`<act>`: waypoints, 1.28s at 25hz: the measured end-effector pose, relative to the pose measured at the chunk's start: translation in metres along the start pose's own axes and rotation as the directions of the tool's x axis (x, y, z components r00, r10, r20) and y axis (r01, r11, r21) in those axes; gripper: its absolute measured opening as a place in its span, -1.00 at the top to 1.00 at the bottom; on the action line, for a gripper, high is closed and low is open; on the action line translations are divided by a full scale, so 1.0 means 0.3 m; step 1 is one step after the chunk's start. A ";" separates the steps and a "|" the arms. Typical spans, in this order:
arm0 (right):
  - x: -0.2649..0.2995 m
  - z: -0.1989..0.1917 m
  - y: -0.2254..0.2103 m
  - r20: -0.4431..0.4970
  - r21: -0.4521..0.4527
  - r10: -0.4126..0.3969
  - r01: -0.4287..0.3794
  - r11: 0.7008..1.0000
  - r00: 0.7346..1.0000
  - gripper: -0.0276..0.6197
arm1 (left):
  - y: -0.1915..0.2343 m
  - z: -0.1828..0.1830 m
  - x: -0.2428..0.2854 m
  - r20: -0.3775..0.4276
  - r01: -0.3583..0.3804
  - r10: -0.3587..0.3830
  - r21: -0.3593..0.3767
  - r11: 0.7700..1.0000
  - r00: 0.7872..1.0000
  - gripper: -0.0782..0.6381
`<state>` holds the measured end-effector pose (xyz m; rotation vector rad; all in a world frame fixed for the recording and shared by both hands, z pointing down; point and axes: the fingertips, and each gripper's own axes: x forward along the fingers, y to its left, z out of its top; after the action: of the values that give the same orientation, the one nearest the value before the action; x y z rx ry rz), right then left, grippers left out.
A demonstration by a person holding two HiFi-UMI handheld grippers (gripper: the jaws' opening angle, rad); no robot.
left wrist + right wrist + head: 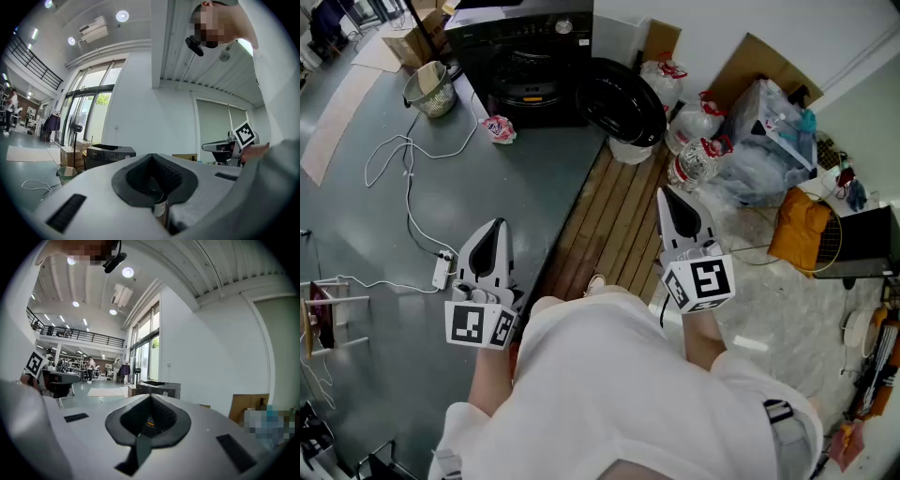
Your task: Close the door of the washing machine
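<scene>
The black washing machine (530,56) stands at the far end of the floor, and its round dark door (623,98) hangs open to its right. Both grippers are held well short of it, side by side in front of the person. My left gripper (492,230) is shut and holds nothing. My right gripper (675,199) is shut and empty too, over the wooden planks. In the left gripper view the washing machine (110,152) shows far off beyond my left gripper (152,157). In the right gripper view the washing machine (159,388) shows beyond my right gripper (150,398).
A woven basket (431,92) and cardboard boxes stand left of the machine. A white cable runs to a power strip (442,270) by my left gripper. Wooden planks (619,220) lead toward the door. Plastic bags (769,141) and an orange bag (802,230) pile up at the right.
</scene>
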<state>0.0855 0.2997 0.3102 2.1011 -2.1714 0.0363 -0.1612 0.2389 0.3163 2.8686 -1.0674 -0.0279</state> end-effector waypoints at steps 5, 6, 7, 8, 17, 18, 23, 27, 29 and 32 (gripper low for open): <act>-0.005 -0.007 -0.015 -0.008 0.005 -0.007 0.007 1.000 1.000 0.92 | -0.010 -0.010 0.002 -0.006 -0.002 0.002 -0.005 1.000 1.000 0.77; -0.007 -0.011 -0.020 -0.010 0.006 -0.008 0.008 1.000 1.000 0.92 | -0.013 -0.011 0.005 -0.007 -0.003 0.003 -0.006 1.000 1.000 0.77; -0.007 -0.014 -0.024 -0.012 0.008 -0.008 0.008 1.000 1.000 0.92 | -0.015 -0.013 0.009 -0.008 -0.003 0.003 -0.006 1.000 1.000 0.77; -0.006 -0.016 -0.028 -0.012 0.009 -0.007 0.007 1.000 1.000 0.92 | -0.016 -0.014 0.013 -0.009 -0.003 0.003 -0.006 1.000 1.000 0.77; -0.009 -0.015 -0.100 0.029 0.044 -0.010 0.008 0.999 1.000 0.92 | -0.050 -0.021 0.071 -0.010 0.003 -0.003 -0.001 1.000 1.000 0.77; -0.010 -0.017 -0.113 0.032 0.049 -0.017 0.016 0.999 0.999 0.92 | -0.053 -0.023 0.077 -0.011 0.003 -0.003 -0.001 1.000 1.000 0.77; -0.006 -0.016 -0.179 0.033 0.046 -0.049 0.047 0.998 0.998 0.86 | -0.052 -0.036 0.101 -0.018 0.001 -0.001 -0.007 1.000 1.000 0.77; -0.001 -0.019 -0.267 0.019 0.054 -0.093 0.092 0.994 0.996 0.31 | -0.045 -0.040 0.126 -0.026 0.002 -0.002 -0.010 1.000 1.000 0.77; 0.001 -0.023 -0.302 0.019 0.060 -0.106 0.105 0.993 0.994 0.22 | -0.037 -0.046 0.137 -0.034 -0.001 0.000 -0.012 1.000 0.999 0.77; 0.008 -0.043 -0.326 0.009 0.064 -0.102 0.101 0.993 0.995 0.07 | -0.035 -0.059 0.157 -0.046 -0.003 0.002 -0.014 1.000 0.999 0.77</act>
<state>0.1839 0.2950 0.3167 2.2488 -2.0937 0.0843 -0.1179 0.2173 0.3335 2.8408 -1.0584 0.0301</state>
